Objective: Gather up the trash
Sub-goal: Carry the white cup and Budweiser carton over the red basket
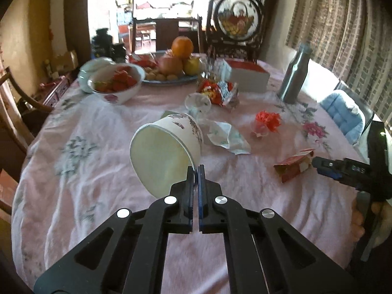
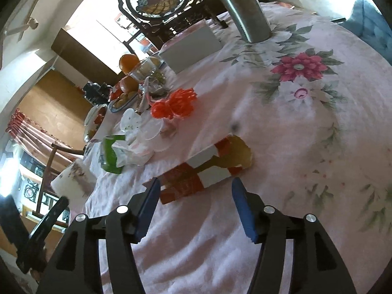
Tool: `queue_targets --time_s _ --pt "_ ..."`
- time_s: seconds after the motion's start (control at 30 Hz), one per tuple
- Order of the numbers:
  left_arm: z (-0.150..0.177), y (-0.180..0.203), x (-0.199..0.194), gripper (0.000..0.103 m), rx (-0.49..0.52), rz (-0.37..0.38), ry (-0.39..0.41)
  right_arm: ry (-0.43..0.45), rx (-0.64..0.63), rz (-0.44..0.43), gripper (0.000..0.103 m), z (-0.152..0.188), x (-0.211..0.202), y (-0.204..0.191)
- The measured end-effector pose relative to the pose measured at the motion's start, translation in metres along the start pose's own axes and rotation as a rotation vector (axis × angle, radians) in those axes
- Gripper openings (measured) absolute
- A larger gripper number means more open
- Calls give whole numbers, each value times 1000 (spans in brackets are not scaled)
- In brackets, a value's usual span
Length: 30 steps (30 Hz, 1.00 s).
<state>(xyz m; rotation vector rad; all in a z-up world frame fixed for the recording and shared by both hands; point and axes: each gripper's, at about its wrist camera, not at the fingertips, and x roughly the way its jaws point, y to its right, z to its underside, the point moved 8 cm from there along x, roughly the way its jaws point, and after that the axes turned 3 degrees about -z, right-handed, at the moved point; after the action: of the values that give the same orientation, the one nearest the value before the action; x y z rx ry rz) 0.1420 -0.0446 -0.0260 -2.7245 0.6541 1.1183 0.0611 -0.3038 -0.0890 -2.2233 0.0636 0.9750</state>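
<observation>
On the table (image 1: pixel 73 171), under a pink floral cloth, the left hand-held gripper (image 1: pixel 197 169) is clamped on the rim of an empty paper cup (image 1: pixel 166 152), tipped with its mouth toward the camera. Farther back, a white bowl (image 1: pixel 117 83) holds strawberries and a plate (image 1: pixel 171 79) carries fruit. The right hand-held gripper (image 2: pixel 196 186) stands apart just before a flattened red carton (image 2: pixel 208 169), not touching it.

Daylight from blown-out window (image 1: pixel 152 0); strong fisheye warp, dark corners, slight motion blur.
</observation>
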Motion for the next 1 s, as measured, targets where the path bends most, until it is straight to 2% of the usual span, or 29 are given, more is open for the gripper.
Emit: queue_targets --time_s 0.13,0.3,0.37,0.4,0.43,0.47,0.63,0.77,1.0 --pt "6 -7 -27 3 -5 -24 48 -12 1 -5 60 -7 8 -12" --pt "26 -21 -43 3 -26 -41 40 -64 27 48 57 -13 34 -13" --pt "34 -27 -47 3 -34 -45 36 -69 44 92 51 -16 41 -9" --pt "37 -29 -49 3 -38 -45 33 -75 50 98 43 -17 44 -8" --pt "41 -32 -50 3 -46 -48 31 -83 67 112 31 -18 48 -4" --pt "45 -36 -52 3 -55 -54 29 -87 83 117 25 -19 49 -1" --pt "60 -54 -59 3 -102 -60 19 -87 131 43 9 -16 45 -1" --pt "72 -66 -70 3 -133 -78 22 -53 70 -32 3 -9 24 -29" --pt "94 -86 -101 3 -182 -123 48 -45 -172 -84 2 34 -3 -102"
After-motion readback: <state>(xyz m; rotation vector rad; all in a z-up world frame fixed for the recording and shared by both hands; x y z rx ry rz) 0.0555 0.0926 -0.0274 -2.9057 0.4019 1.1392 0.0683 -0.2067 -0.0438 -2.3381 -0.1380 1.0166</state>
